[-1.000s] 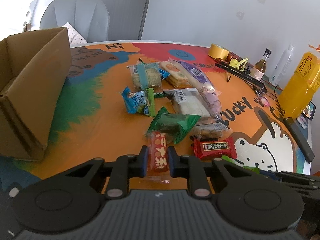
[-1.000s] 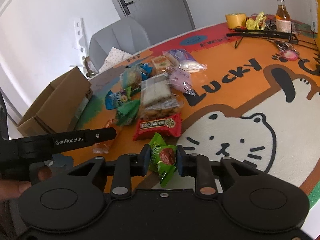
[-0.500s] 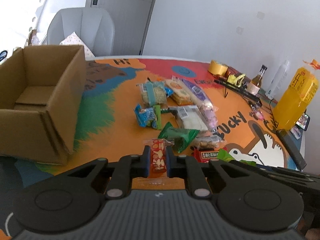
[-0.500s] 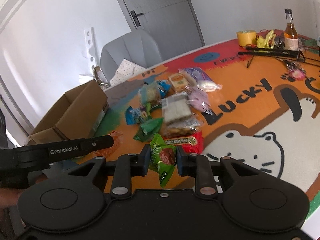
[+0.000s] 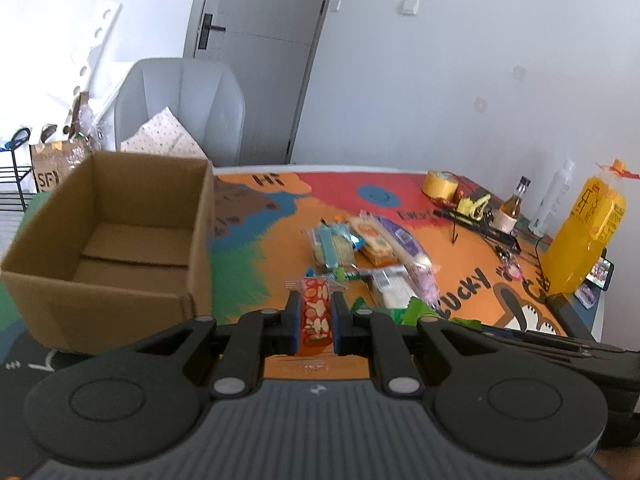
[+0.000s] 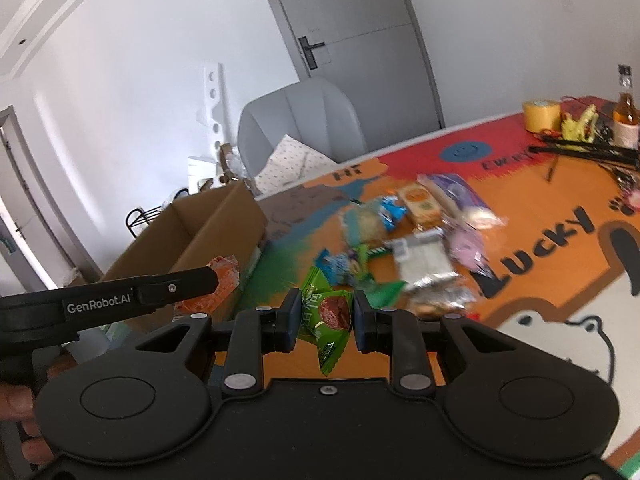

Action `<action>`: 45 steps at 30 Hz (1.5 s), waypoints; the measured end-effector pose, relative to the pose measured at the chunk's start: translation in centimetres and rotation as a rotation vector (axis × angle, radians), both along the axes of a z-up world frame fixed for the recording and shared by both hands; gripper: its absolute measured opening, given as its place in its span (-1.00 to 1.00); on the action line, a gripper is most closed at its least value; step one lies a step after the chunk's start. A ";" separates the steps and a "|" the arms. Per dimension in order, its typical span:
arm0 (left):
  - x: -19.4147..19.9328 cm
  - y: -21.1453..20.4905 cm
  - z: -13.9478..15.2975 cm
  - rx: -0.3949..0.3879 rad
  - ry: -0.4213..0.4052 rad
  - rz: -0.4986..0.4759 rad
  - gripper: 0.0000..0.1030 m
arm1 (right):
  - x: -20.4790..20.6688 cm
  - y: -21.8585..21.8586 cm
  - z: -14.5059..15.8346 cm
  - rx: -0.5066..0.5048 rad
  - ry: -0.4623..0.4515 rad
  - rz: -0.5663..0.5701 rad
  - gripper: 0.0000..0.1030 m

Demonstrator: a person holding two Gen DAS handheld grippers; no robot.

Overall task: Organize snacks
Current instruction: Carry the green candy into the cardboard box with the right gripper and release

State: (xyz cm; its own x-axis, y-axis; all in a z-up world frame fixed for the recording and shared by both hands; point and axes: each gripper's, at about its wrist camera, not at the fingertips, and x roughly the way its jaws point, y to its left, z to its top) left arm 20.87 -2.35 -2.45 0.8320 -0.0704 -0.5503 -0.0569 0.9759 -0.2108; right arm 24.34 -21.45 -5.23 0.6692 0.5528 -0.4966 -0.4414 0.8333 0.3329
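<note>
Across the lower and right part of both frames spread the table (image 5: 256,264), its top covered by a bright orange, red and green cartoon mat. At the left of the left wrist view stood the open cardboard box (image 5: 116,236), upright on the table's near left corner, with nothing to be seen on its bare floor; in the right wrist view the same box (image 6: 200,232) sat at centre left. Behind the table, in the upper middle of each frame, stood a grey chair (image 5: 180,108) before a grey door (image 5: 256,56).

Right of centre on the mat lay the snack pile (image 5: 368,256), a loose heap of wrapped packets, well apart from the box. At the far right of the left wrist view stood a yellow bottle (image 5: 584,236), with a small brown bottle (image 5: 514,208) and a roll of yellow tape (image 5: 440,184) further back.

At bottom centre of the left wrist view the left gripper (image 5: 316,316) had its jaws clamped on a red packet with pale ovals (image 5: 316,312), which stood lengthwise between the pads and stuck out past their tips, held above the mat just right of the box's near corner. At bottom centre of the right wrist view the right gripper (image 6: 324,320) was clamped on a green packet with a red round picture (image 6: 326,316), pinched at its middle, its lower end hanging below the pads. At the left edge of that view a hand (image 6: 24,412) gripped the left gripper's handle.
</note>
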 end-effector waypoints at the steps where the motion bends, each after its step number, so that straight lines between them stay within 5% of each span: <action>1: -0.1 0.3 0.2 0.002 -0.006 0.002 -0.74 | 0.0 0.4 0.2 0.000 -0.005 0.005 -0.52; 14: -1.4 4.4 2.5 0.021 -0.073 0.060 -0.74 | 0.8 5.1 2.4 -0.001 -0.063 0.065 -0.52; 40: 0.3 14.6 2.1 -0.024 -0.085 0.237 -0.74 | 3.6 14.8 3.2 -0.012 -0.079 0.185 -0.52; 45: 0.9 15.6 1.7 -0.002 -0.063 0.281 -0.59 | 4.0 16.3 3.1 -0.016 -0.072 0.194 -0.52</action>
